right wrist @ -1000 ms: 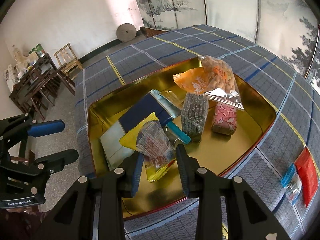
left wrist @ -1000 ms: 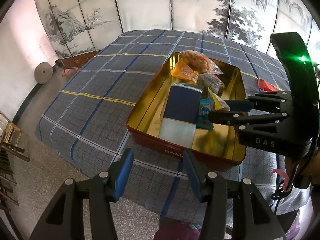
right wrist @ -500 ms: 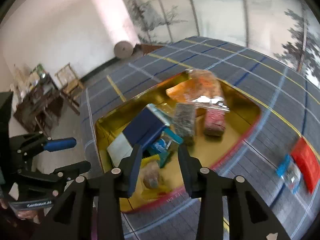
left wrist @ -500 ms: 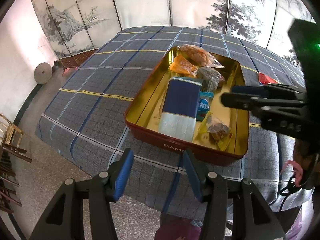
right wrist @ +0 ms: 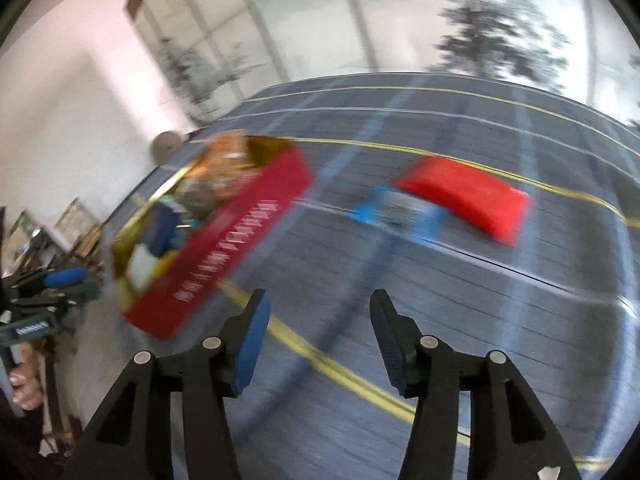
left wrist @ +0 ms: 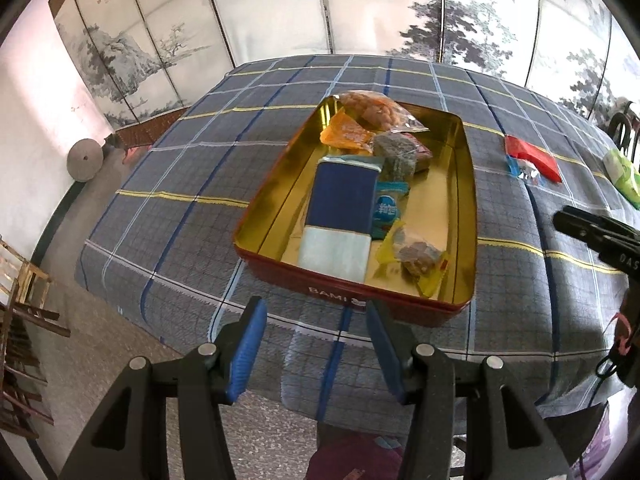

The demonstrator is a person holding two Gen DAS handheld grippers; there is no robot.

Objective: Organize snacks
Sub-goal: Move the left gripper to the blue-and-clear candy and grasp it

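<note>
A red tin with a gold inside (left wrist: pixel 276 200) sits on the plaid table and holds several snacks: a blue and white box (left wrist: pixel 340 212), a yellow packet (left wrist: pixel 416 258), an orange packet (left wrist: pixel 346 134) and a clear bag of nuts (left wrist: pixel 372 108). A red packet (left wrist: pixel 534 156) and a blue-edged packet (left wrist: pixel 522 168) lie on the cloth to the tin's right. My left gripper (left wrist: pixel 316 344) is open and empty in front of the tin. My right gripper (right wrist: pixel 316 344) is open and empty, over the cloth, facing the red packet (right wrist: pixel 464 196) and blue packet (right wrist: pixel 400 212); that view is blurred.
A green packet (left wrist: pixel 622 172) lies at the far right of the table. The right gripper's body (left wrist: pixel 600 236) shows at the right edge of the left wrist view. Painted folding screens stand behind the table. Wooden chairs (left wrist: pixel 24 292) stand on the floor at left.
My right gripper let go of the yellow packet, which now lies in the tin's near right corner. It opened wider and swung right toward the red and blue packets. My left gripper barely moved.
</note>
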